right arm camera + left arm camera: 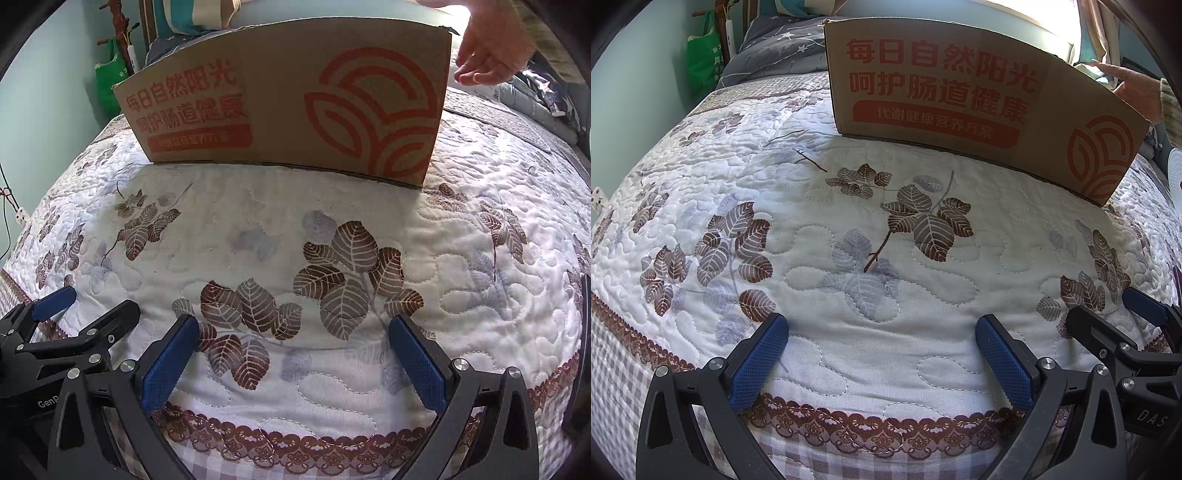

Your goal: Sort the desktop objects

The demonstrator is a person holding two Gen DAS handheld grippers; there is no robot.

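Both grippers sit low over the near edge of the bed, side by side. The left gripper (882, 328) has its blue pads spread wide with only quilt (849, 229) between them. Same story on the right gripper (293, 332): jaws well apart, holding nothing, leaf print showing in the gap. In the left view the right gripper pokes in at the lower right edge; in the right view the left one shows at the lower left. Further back on the quilt stands the box (288, 107), cardboard with red lettering and a red logo, upright, its long side facing both cameras. A bare hand (491, 48) reaches in just beside the box's far right corner, fingers loose; whether it touches the cardboard, can't tell. A green bag (703, 59) hangs at the far left by the wall
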